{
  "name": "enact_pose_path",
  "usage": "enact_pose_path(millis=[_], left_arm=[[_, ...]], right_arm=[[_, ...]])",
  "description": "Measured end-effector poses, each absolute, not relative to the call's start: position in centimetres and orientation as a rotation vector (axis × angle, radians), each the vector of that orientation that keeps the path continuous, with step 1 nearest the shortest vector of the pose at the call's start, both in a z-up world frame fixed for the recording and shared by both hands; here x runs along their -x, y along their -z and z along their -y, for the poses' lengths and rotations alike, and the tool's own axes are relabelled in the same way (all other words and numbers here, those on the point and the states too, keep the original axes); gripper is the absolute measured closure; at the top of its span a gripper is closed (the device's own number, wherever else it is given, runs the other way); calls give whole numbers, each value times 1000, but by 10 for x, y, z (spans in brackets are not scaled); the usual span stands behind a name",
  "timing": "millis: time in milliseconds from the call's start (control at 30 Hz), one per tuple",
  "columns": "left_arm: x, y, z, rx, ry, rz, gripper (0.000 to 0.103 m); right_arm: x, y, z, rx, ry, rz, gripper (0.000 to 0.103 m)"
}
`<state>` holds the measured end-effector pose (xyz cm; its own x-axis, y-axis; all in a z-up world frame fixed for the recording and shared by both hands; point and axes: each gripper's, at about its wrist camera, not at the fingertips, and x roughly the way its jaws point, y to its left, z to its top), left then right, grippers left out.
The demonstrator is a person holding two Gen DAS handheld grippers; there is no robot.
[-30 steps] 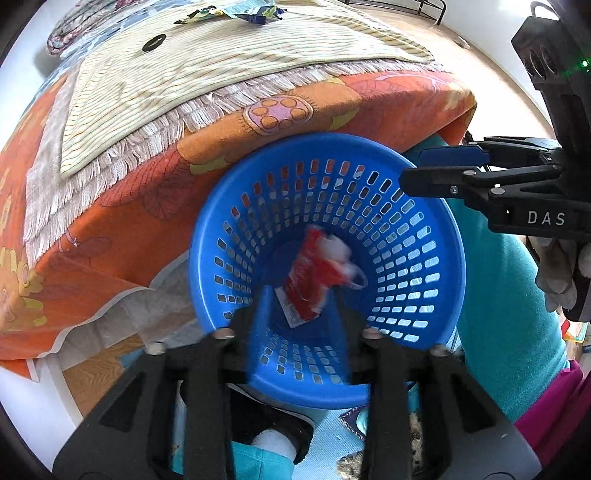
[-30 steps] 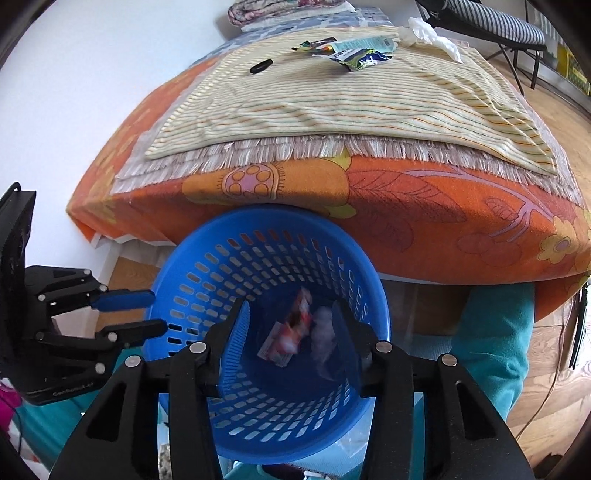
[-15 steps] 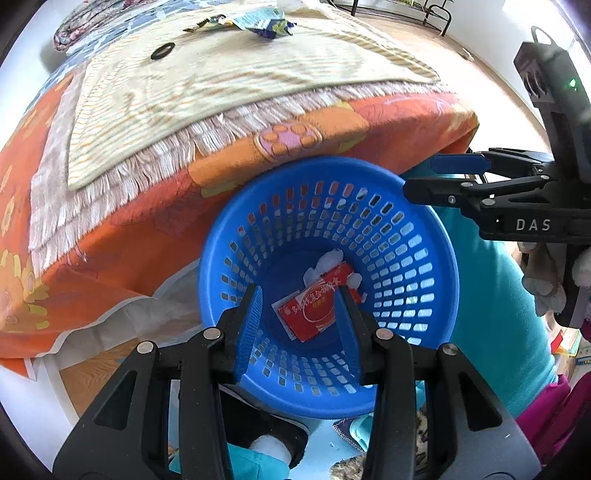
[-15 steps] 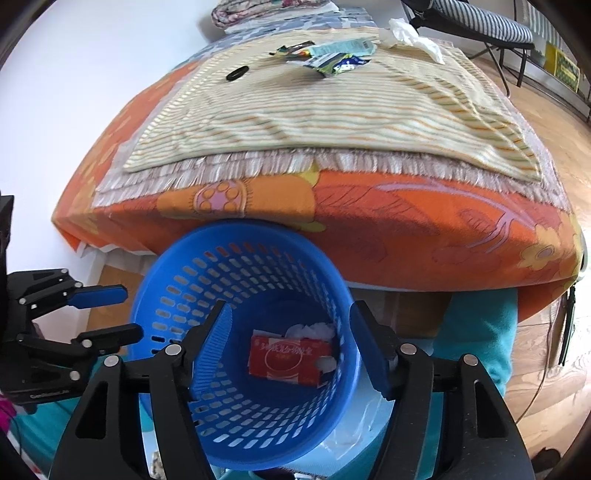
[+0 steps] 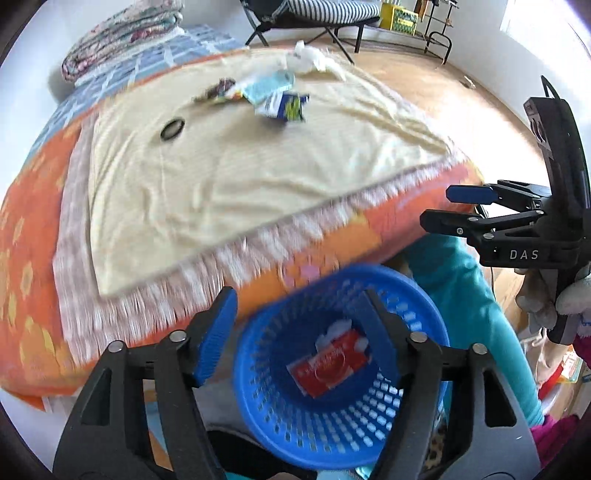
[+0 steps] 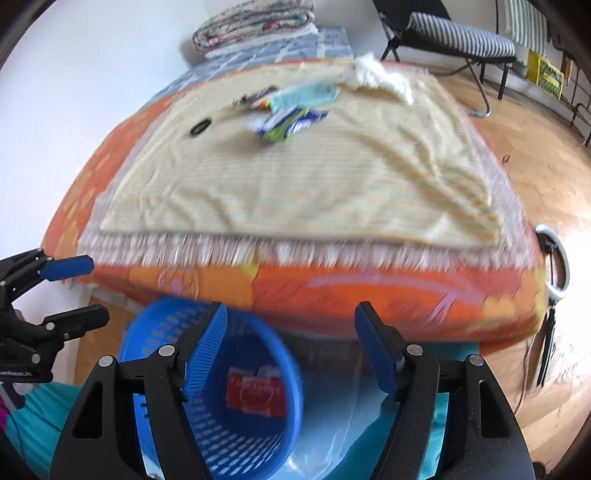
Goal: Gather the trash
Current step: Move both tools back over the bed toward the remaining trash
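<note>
Blue basket (image 5: 343, 417) on the floor holds a red wrapper (image 5: 330, 367); left tool (image 5: 297, 332) and right tool (image 6: 290, 349) both gape apart, empty, more wrappers (image 6: 288, 110) on the bed (image 6: 295, 177).

Round blue perforated plastic basket (image 5: 343, 373) stands below bed edge, mouth unobstructed; red wrapper (image 5: 330, 367) and white tissue lie at bottom. Orange patterned bedspread (image 6: 388, 295) overhangs just behind basket rim. Cream striped fringed cloth (image 6: 314, 177) bare across near half. Far half: pile of blue-green wrappers (image 6: 291, 110), black ring (image 6: 200, 127), crumpled white tissue (image 6: 380, 77). Folded quilt (image 6: 255, 26) at head end.
</note>
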<state>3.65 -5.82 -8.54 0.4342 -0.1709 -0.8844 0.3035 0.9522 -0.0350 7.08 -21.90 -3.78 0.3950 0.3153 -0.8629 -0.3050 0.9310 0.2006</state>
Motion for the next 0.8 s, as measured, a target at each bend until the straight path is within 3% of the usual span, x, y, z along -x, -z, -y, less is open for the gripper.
enact_pose_path(millis=[200, 267, 800], left_arm=[[-77, 75, 70, -149, 303, -1057, 32], [-92, 73, 73, -138, 306, -1059, 25], [-216, 86, 108, -116, 315, -1050, 24]], right_arm=[[-111, 17, 235, -34, -396, -1034, 30], [-128, 12, 241, -56, -400, -1027, 24], [-281, -4, 248, -69, -321, -986, 24]])
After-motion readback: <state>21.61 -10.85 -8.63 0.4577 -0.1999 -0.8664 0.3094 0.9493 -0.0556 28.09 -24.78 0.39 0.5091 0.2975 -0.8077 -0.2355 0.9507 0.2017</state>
